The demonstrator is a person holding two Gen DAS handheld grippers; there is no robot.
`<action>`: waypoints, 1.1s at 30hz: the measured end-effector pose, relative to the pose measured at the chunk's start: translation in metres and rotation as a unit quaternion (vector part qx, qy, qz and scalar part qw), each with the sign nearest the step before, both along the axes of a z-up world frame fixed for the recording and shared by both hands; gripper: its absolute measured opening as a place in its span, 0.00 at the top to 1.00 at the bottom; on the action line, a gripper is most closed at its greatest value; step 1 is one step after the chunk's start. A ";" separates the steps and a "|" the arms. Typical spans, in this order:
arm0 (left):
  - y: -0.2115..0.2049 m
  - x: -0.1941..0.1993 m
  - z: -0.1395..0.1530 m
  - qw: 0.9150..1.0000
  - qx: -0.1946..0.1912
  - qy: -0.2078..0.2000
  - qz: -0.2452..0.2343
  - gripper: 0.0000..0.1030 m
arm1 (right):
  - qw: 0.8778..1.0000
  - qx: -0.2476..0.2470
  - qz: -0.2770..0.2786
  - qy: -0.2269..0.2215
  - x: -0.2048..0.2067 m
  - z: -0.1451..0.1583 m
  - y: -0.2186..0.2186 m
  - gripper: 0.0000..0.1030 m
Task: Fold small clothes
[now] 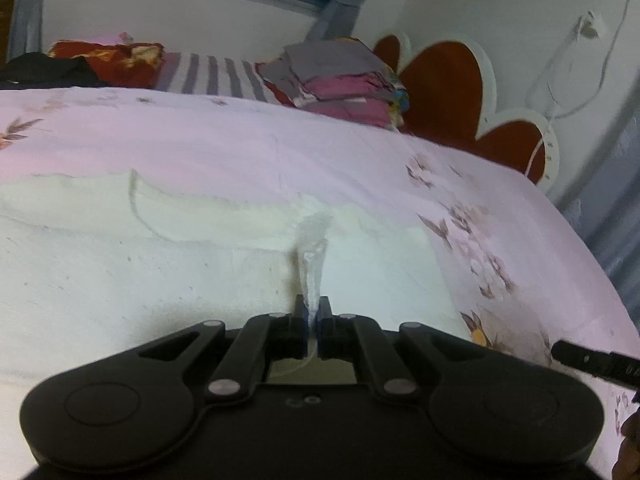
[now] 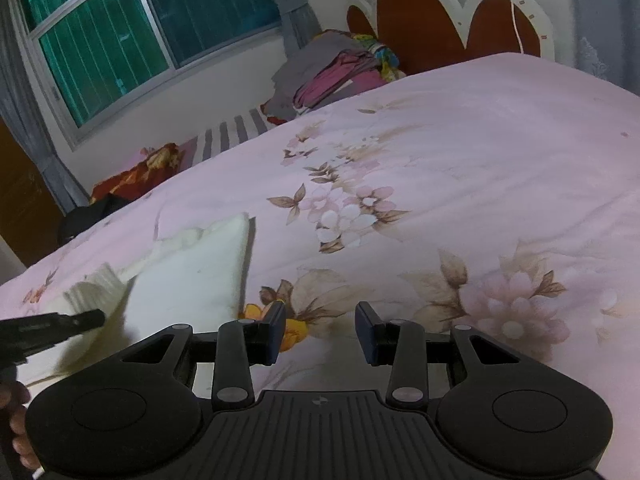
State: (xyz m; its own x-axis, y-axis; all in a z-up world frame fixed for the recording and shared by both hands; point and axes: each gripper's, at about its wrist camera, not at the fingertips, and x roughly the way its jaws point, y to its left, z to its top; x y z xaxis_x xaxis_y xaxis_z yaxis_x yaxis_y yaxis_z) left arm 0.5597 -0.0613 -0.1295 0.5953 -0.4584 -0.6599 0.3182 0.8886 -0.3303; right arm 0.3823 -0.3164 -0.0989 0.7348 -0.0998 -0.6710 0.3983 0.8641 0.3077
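A white garment (image 1: 168, 240) lies spread on the pink floral bedspread (image 1: 360, 152). My left gripper (image 1: 312, 312) is shut on a thin raised fold of this white cloth, which stands up in a ridge ahead of the jaws. In the right wrist view the same white garment (image 2: 192, 280) lies at the lower left, with the left gripper (image 2: 96, 318) at its near edge and some ribbed hem beside it. My right gripper (image 2: 320, 330) hovers open over the flower print, nothing between its fingers. Its black tip (image 1: 560, 349) shows at the right edge of the left wrist view.
A stack of folded clothes (image 1: 344, 80) sits by the red and white headboard (image 1: 444, 88). A striped pillow (image 1: 212, 76), a red patterned cloth (image 1: 120, 60) and a dark item (image 1: 44, 68) lie along the bed's far side under the window (image 2: 120, 40). A hand (image 2: 16, 432) shows at lower left.
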 end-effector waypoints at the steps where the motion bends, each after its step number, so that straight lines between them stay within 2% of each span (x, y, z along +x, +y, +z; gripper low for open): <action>1: -0.005 0.001 -0.003 1.000 0.001 0.006 -0.007 0.97 | 1.000 0.001 0.000 0.000 -0.001 0.001 -0.002 0.62; 2: -0.010 0.003 -0.007 1.000 -0.001 0.017 -0.017 0.95 | 1.000 0.000 -0.001 0.000 -0.002 0.001 -0.002 0.62; 3: -0.015 0.004 -0.011 0.999 -0.005 0.029 -0.029 0.86 | 1.000 0.001 0.000 -0.001 -0.002 0.002 -0.003 0.62; 4: -0.018 0.004 -0.014 0.999 -0.007 0.033 -0.036 0.81 | 1.000 0.003 0.001 -0.002 -0.003 0.002 -0.003 0.62; 6: -0.017 0.002 -0.013 0.998 -0.028 0.029 -0.045 0.60 | 1.000 0.015 0.007 -0.008 -0.004 0.004 -0.003 0.61; 7: -0.013 0.000 -0.011 0.997 -0.040 0.033 -0.048 0.55 | 1.000 0.017 0.012 -0.010 -0.003 0.006 -0.001 0.58; 8: -0.008 -0.004 -0.006 0.998 -0.042 0.026 -0.042 0.47 | 1.000 0.015 0.019 -0.010 -0.001 0.007 0.003 0.49; 9: 0.004 -0.014 0.002 0.999 -0.034 0.003 -0.026 0.39 | 1.000 0.012 0.023 -0.013 0.000 0.009 0.007 0.29; 11: 0.029 -0.032 0.015 0.999 -0.017 -0.037 0.004 0.32 | 0.999 0.015 0.040 -0.031 0.005 0.012 0.016 0.27; 13: 0.071 -0.051 0.022 0.997 0.005 -0.061 0.046 0.36 | 0.997 0.032 0.063 -0.035 0.016 0.012 0.029 0.27; 14: 0.092 -0.059 0.024 0.995 0.020 -0.065 0.068 0.41 | 0.996 0.041 0.073 -0.037 0.022 0.011 0.035 0.28; 15: 0.112 -0.066 0.024 0.993 0.034 -0.065 0.088 0.49 | 0.995 0.049 0.082 -0.040 0.030 0.009 0.043 0.33; 17: 0.154 -0.078 0.020 0.989 0.053 -0.055 0.130 0.55 | 0.992 0.069 0.100 -0.033 0.048 0.000 0.060 0.39; 19: 0.189 -0.084 0.011 0.984 0.057 -0.028 0.166 0.55 | 0.990 0.088 0.109 -0.023 0.065 -0.012 0.074 0.46; 21: 0.209 -0.084 0.005 0.983 0.058 -0.012 0.176 0.55 | 0.989 0.102 0.111 -0.010 0.083 -0.023 0.086 0.46; 25: 0.218 -0.070 -0.006 0.984 0.058 -0.001 0.170 0.55 | 0.987 0.136 0.090 0.001 0.105 -0.040 0.093 0.49; 26: 0.217 -0.066 -0.008 0.984 0.054 -0.001 0.168 0.55 | 0.987 0.138 0.087 0.001 0.109 -0.040 0.095 0.54; 28: 0.214 -0.057 -0.011 0.985 0.053 -0.004 0.161 0.55 | 0.986 0.141 0.087 0.008 0.118 -0.039 0.097 0.85; 29: 0.212 -0.054 -0.010 0.986 0.059 -0.007 0.154 0.55 | 0.986 0.142 0.091 0.011 0.121 -0.039 0.098 0.88; 32: 0.206 -0.055 -0.015 0.987 0.076 -0.012 0.144 0.55 | 0.988 0.120 0.100 0.019 0.128 -0.036 0.104 0.89; 33: 0.207 -0.056 -0.015 0.987 0.074 -0.012 0.145 0.58 | 0.988 0.116 0.105 0.019 0.129 -0.035 0.106 0.96</action>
